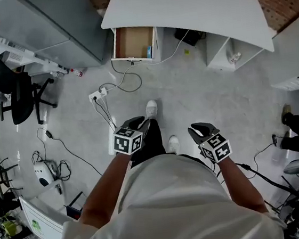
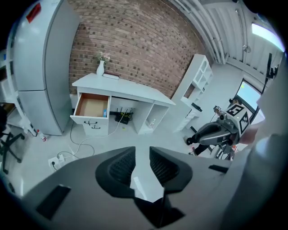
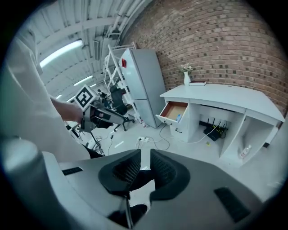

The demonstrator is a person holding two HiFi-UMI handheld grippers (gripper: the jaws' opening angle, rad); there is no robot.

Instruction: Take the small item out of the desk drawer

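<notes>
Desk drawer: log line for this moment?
drawer: open | blue item: in drawer | left tool: open, empty | right tool: open, empty | desk: not reached

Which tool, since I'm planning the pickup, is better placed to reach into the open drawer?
Left, probably: both tools are open, empty and far off, but the left tool lines up with the open drawer holding the blue item; the right tool sits further aside.

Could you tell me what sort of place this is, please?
Probably a lab or workshop office: a white desk with an open drawer, an office chair, and cables across the floor.
</notes>
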